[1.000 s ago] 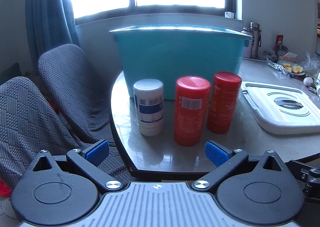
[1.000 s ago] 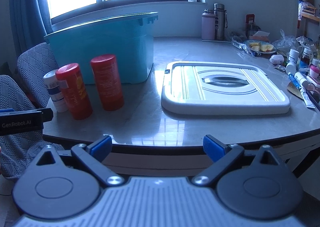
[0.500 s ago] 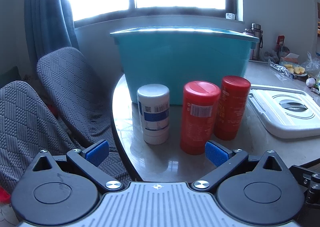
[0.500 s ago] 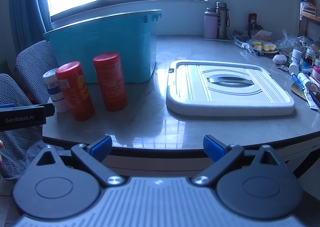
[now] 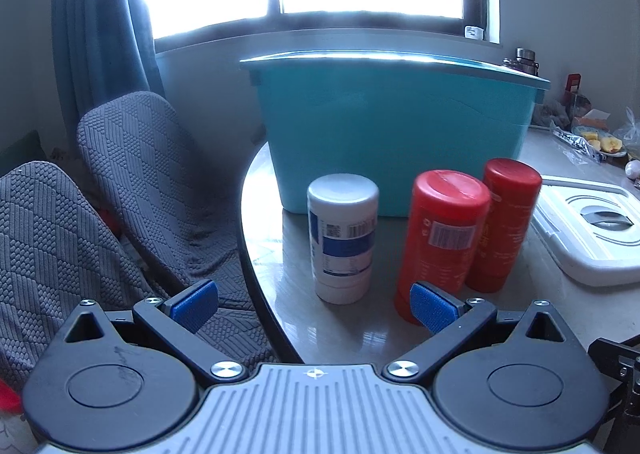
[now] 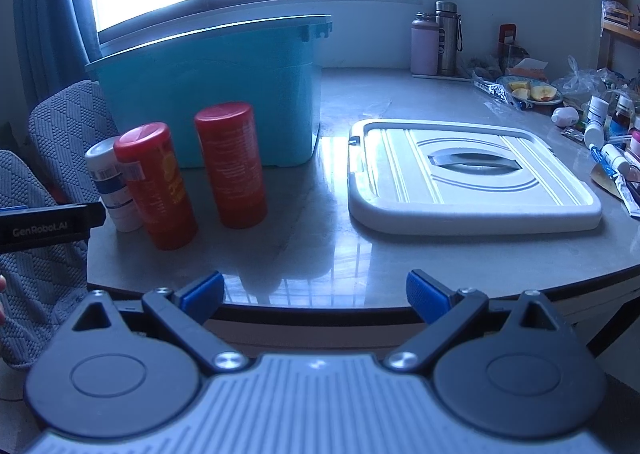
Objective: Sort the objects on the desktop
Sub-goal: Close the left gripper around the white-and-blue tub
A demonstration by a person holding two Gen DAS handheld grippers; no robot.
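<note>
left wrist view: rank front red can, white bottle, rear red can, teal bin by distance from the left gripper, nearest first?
From the left gripper:
1. Front red can, just behind the right finger.
2. White bottle, centre, slightly further back.
3. Rear red can, right, behind the front one.
4. Teal bin, at the back.

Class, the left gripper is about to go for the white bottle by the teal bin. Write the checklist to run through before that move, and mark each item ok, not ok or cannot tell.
1. Left gripper open and empty: ok.
2. White bottle upright on the table: ok.
3. Bottle lies between the fingers' line: ok, roughly centred.
4. Gap to the nearer red canister wide enough for a finger: cannot tell; they stand close.
5. Teal bin uncovered, its white lid lying flat on the table: ok.
6. Right gripper open, empty, off to the side of the bottles: ok.
</note>
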